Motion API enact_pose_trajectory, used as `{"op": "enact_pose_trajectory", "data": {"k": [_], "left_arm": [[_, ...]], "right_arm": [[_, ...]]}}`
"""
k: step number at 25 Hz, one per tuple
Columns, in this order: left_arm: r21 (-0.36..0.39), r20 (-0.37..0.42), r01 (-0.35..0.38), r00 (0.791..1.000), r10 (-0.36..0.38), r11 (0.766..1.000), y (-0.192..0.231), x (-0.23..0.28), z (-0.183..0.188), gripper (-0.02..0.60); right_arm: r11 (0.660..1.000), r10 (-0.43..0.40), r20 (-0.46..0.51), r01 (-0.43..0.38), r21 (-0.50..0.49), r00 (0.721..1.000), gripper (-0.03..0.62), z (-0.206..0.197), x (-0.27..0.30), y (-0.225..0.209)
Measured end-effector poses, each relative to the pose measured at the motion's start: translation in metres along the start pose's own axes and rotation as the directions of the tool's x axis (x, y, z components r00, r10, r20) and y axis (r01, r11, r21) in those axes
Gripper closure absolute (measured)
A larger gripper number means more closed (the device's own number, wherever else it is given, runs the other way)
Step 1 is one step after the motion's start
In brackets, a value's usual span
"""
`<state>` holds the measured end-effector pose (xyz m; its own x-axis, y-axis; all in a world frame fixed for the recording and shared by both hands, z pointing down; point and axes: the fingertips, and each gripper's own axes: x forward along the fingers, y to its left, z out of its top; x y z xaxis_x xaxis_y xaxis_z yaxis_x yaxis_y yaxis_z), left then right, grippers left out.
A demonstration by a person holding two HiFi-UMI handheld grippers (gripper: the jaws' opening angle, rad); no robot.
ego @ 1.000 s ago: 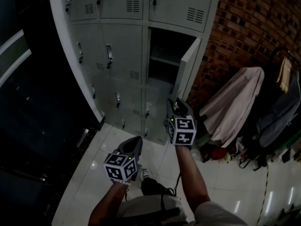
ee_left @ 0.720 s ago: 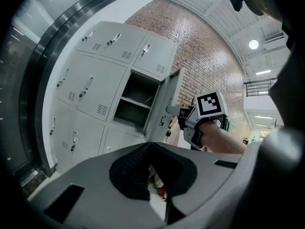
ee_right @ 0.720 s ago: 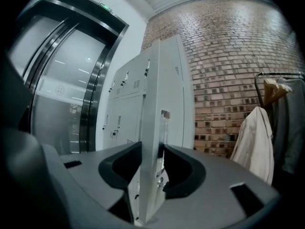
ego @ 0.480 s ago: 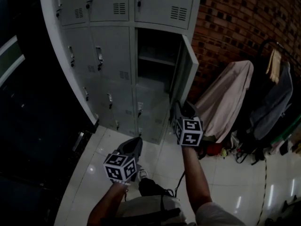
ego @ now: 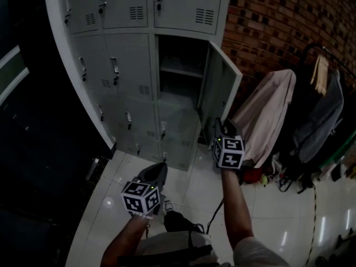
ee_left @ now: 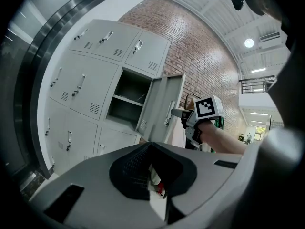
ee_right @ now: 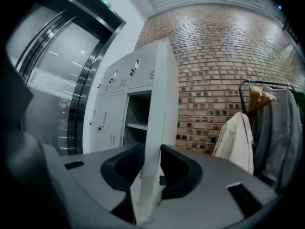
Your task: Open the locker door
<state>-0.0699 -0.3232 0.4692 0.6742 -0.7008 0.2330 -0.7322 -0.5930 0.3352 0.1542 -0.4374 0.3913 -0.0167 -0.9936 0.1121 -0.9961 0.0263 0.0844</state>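
The grey locker bank (ego: pixel 128 65) has one middle compartment (ego: pixel 178 65) standing open, with a shelf inside. Its door (ego: pixel 218 85) is swung out to the right. My right gripper (ego: pixel 216 123) is shut on the door's free edge (ee_right: pixel 155 128), and the thin panel runs up between the jaws of that gripper (ee_right: pixel 152 151); the jaws have just been closing on it. The left gripper view shows the same grip on the door (ee_left: pixel 162 106) by my right gripper (ee_left: pixel 178 113). My left gripper (ego: pixel 161 167) hangs lower, shut and empty (ee_left: pixel 150 144), away from the lockers.
The other locker doors (ego: pixel 133 7) are shut. A brick wall (ego: pixel 278 21) stands right of the lockers. A clothes rack with a pale garment (ego: pixel 267 115) and dark coats (ego: pixel 322 121) is at the right, with bags on the floor. Dark glass panels (ego: pixel 22 121) line the left.
The locker door has swung further open toward the right, and my right gripper has moved right with it. My left gripper has hardly shifted.
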Motion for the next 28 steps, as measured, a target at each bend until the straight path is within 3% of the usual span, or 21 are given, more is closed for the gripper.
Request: {"op": "enact_pose_trajectory", "data": {"k": [12,18,22,26,28], "left_arm": [[0.005,0.01,-0.013,1.0,0.013,1.0,-0.005,-0.014,0.001,0.584],[-0.022,0.042,-0.033,0.999,0.034,0.999,-0.012,-0.038,0.005,0.583],[-0.061,0.075,-0.042,0.996,0.047,0.997,-0.018,-0.058,0.001,0.584],[-0.096,0.08,-0.052,0.995,0.06,0.994,-0.031,-0.08,-0.013,0.584],[-0.105,0.077,-0.059,0.995,0.068,0.993,-0.039,-0.088,-0.019,0.584]], "right_arm": [[0.999,-0.034,0.01,0.034,-0.009,0.999,0.451,0.001,-0.008,-0.001],[1.0,-0.013,0.018,0.013,0.002,1.0,0.418,0.01,-0.05,0.002],[0.998,0.06,-0.001,-0.06,0.023,0.998,0.461,0.0,-0.085,0.021],[0.992,0.116,-0.043,-0.114,0.052,0.992,0.589,-0.026,-0.119,0.038],[0.986,0.156,-0.06,-0.152,0.063,0.986,0.589,-0.036,-0.134,0.048]]}}
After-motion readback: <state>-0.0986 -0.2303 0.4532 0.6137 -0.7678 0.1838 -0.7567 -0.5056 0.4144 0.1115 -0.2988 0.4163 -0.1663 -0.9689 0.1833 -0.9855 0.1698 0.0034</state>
